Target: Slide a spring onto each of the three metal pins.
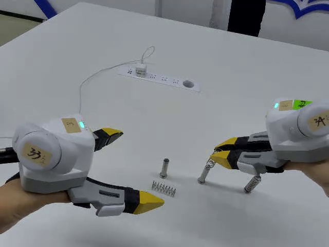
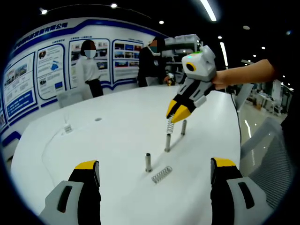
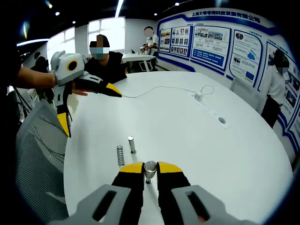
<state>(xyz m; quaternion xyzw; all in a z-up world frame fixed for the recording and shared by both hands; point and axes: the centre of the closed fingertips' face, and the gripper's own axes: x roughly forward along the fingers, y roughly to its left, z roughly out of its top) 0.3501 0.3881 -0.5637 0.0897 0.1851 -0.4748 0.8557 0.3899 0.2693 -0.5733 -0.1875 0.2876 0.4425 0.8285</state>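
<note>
My right gripper (image 1: 218,153) pinches a spring (image 1: 209,164) atop the pin (image 1: 203,178); left gripper (image 1: 136,167) wide, empty; tilting could jam it

Loose spring (image 1: 164,189) just before bare pin (image 1: 164,168), pwr strip (image 1: 158,78) well behind

My left gripper (image 1: 136,167) and right gripper (image 1: 218,154) show white-and-grey shells, black jaws tipped in yellow, green lights and tan labels. The pin (image 1: 164,168), the loose spring (image 1: 164,189) and the spring (image 1: 209,164) at my right tips gleam silver against the plain white table (image 1: 231,72), whose power strip (image 1: 159,78) is white too. Blue-and-white panels (image 3: 220,37) hang behind.
</note>
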